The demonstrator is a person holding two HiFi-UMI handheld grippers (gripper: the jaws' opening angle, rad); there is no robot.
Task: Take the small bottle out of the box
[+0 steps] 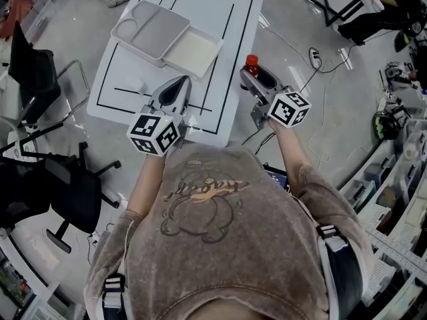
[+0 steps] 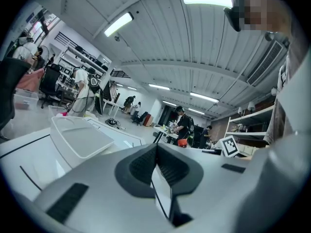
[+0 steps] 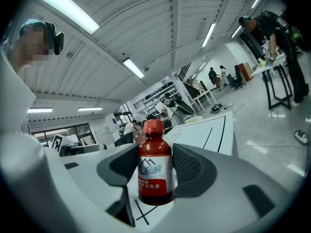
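A small dark-red bottle (image 3: 154,166) with a red cap and a white label stands upright between the pads of my right gripper (image 3: 154,171), which is shut on it. In the head view the small bottle (image 1: 251,66) shows its red cap just off the right edge of the white table (image 1: 220,105), held in the right gripper (image 1: 257,80). My left gripper (image 1: 175,91) hovers over the table's near edge with its jaws together and nothing in them; in its own view the left gripper (image 2: 156,166) shows pads touching. The open white box (image 1: 165,37) lies at the table's far side.
The box (image 2: 77,139) has a flat lid part and a tray part. Black lines mark the table top. Black office chairs (image 1: 60,179) stand at the left. Cables (image 1: 313,62) run over the floor at the right. People stand and work at benches in the background.
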